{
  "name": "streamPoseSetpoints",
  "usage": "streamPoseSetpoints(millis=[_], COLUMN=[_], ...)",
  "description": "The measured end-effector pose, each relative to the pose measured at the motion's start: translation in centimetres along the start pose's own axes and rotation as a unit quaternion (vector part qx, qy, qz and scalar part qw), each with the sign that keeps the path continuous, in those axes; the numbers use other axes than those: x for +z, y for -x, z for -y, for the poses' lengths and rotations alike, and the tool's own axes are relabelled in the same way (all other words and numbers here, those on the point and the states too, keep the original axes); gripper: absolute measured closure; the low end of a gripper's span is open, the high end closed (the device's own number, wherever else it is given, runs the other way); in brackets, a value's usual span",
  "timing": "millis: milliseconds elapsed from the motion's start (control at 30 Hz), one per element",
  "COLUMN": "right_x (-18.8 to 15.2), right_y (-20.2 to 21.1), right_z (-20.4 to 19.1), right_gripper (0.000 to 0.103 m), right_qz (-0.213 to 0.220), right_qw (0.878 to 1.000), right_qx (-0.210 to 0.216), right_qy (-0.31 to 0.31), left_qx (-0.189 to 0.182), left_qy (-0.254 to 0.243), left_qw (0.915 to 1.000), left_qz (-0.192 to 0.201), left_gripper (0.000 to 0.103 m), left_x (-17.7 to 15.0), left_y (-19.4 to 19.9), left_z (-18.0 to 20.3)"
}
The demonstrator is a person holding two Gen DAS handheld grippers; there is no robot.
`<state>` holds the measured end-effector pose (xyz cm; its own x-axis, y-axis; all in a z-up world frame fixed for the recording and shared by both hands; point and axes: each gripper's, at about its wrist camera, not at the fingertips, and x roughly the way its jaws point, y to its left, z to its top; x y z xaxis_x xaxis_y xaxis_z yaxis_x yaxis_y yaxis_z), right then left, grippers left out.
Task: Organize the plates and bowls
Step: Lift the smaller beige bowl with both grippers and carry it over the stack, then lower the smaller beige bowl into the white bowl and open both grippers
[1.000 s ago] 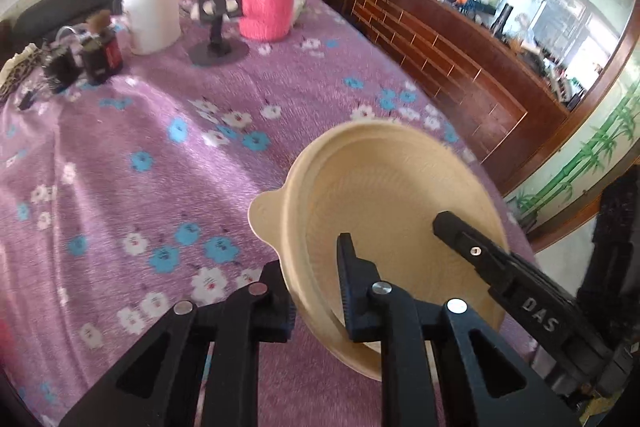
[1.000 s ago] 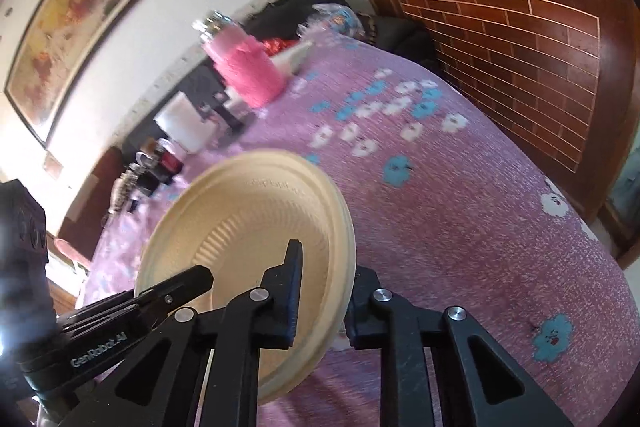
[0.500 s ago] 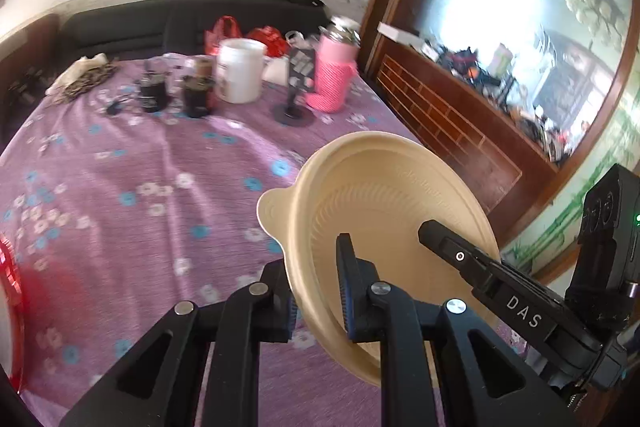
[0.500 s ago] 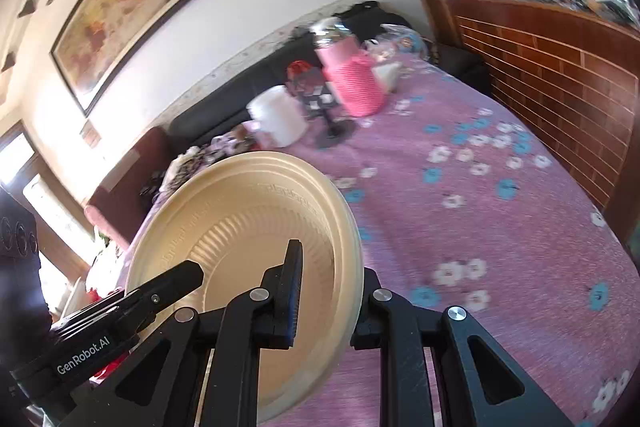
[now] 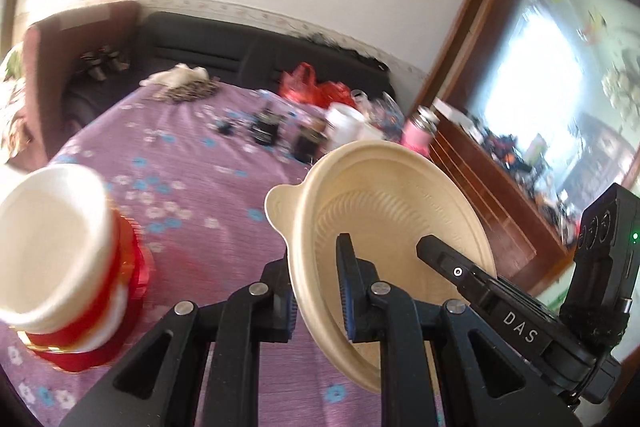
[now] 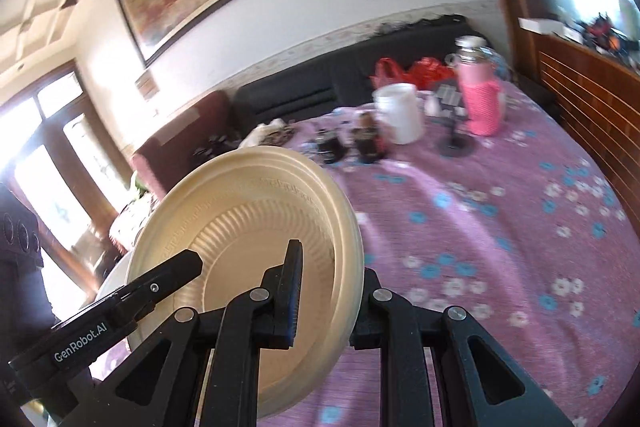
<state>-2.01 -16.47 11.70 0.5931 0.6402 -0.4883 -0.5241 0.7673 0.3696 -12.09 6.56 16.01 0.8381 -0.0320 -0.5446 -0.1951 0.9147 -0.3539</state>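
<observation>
A beige ribbed bowl (image 5: 392, 219) with a small tab handle hangs tilted above the purple flowered tablecloth (image 5: 192, 187). My left gripper (image 5: 316, 291) is shut on its near-left rim. The right gripper's finger (image 5: 460, 267) clamps the opposite rim. In the right wrist view the same bowl (image 6: 248, 227) fills the lower left, and my right gripper (image 6: 328, 291) is shut on its right rim, with the left gripper's finger (image 6: 160, 283) reaching in from the left. A stack of white bowls with red bands (image 5: 60, 247) stands blurred at the left.
At the table's far side stand a white jug (image 6: 400, 115), a pink-sleeved bottle (image 6: 480, 99), dark jars (image 6: 368, 143) and a black stand (image 6: 454, 143). A black sofa (image 5: 224, 55) lies behind the table. A wooden cabinet (image 6: 592, 95) borders it on the right.
Both grippers have risen and swung left with the bowl held between them. The stack of white and red bowls has come into the left wrist view.
</observation>
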Motion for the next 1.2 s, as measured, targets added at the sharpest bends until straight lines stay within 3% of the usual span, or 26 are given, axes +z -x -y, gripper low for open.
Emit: streamPoseSetpoints(millis=[367, 633, 900, 1200], right_x=[0.2, -0.8, -1.9, -2.8], right_y=[-4.2, -8.0, -12.0, -14.4], right_z=[-12.9, -19.7, -22.0, -22.6], right_gripper=[0.084, 0.083, 0.083, 0.083], right_qz=[-0.028, -0.055, -0.086, -0.107], right_qw=[0.993, 0.985, 0.981, 0.978], right_qx=[0.072, 0.091, 0.082, 0.070], right_qy=[0.085, 0.135, 0.154, 0.164], left_qx=[0.066, 0.109, 0.132, 0.141], left_qy=[0.083, 0.120, 0.128, 0.130], left_qw=[0.9915, 0.9831, 0.9809, 0.9800], left_qz=[0.075, 0.085, 0.063, 0.051], left_gripper=[0.086, 0.086, 0.086, 0.086], left_x=[2.0, 2.3, 2.9, 2.4], left_y=[7.5, 9.3, 8.0, 7.2], left_z=[-10.6, -16.6, -20.4, -21.7])
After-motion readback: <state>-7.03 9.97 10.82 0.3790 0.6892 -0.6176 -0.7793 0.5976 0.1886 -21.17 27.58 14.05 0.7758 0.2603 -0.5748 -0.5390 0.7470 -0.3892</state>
